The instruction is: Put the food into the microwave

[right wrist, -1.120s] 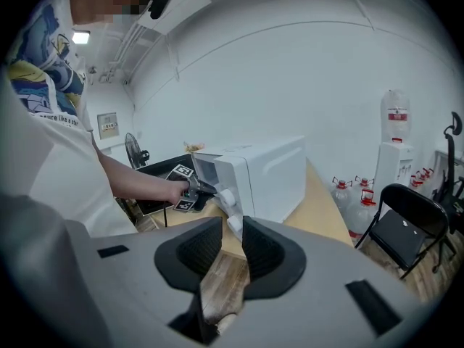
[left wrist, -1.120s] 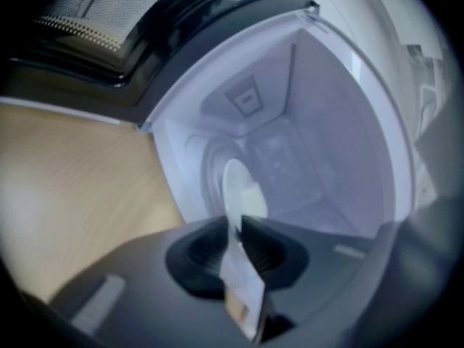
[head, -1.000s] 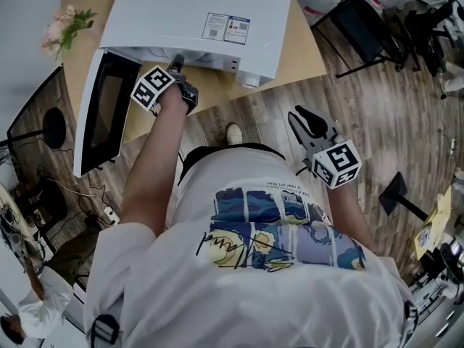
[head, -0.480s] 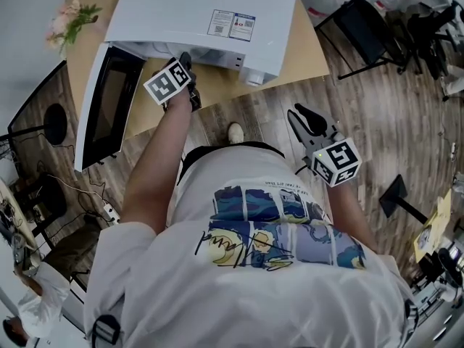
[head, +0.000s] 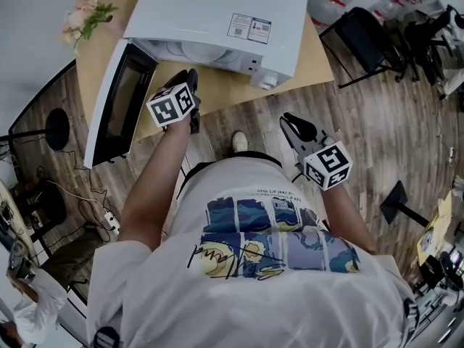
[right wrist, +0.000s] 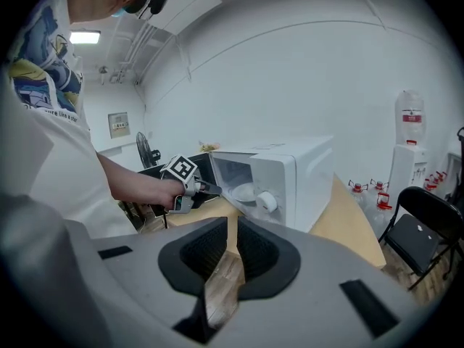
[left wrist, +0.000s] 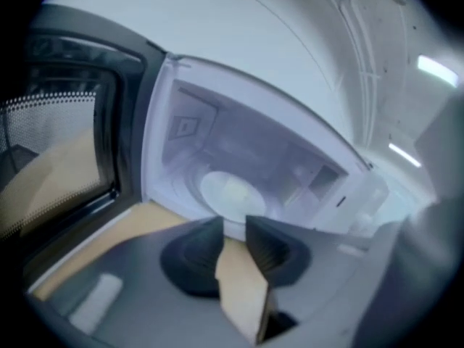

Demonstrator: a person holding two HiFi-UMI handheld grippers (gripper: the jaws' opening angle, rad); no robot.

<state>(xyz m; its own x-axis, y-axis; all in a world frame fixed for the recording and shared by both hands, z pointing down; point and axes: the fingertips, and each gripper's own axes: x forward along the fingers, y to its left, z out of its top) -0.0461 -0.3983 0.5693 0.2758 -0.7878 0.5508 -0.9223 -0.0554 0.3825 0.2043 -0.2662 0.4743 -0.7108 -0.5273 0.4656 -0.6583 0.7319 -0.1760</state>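
Note:
A white microwave (head: pixel 217 13) stands on a wooden table (head: pixel 217 93), with its door (head: pixel 116 111) swung open to the left. Inside the cavity lies a white round dish (left wrist: pixel 228 194); the blur hides what is on it. The dish (right wrist: pixel 243 192) also shows in the right gripper view. My left gripper (head: pixel 191 77) hovers just in front of the opening. Its jaws (left wrist: pixel 233 223) are closing, with nothing between them. My right gripper (head: pixel 290 122) hangs off the table's near edge over the floor. It is open by a narrow gap (right wrist: pixel 232 227) and holds nothing.
A vase of flowers (head: pixel 87 17) sits at the table's far left corner. A black folding chair (head: pixel 362 31) and water bottles (right wrist: pixel 362 191) stand to the right of the table. A round black stand base (head: pixel 54 129) and cables lie on the wood floor at left.
The left gripper has drawn back out of the microwave opening toward me, risen and rolled. Its marker cube now faces differently. The right gripper has shifted slightly forward.

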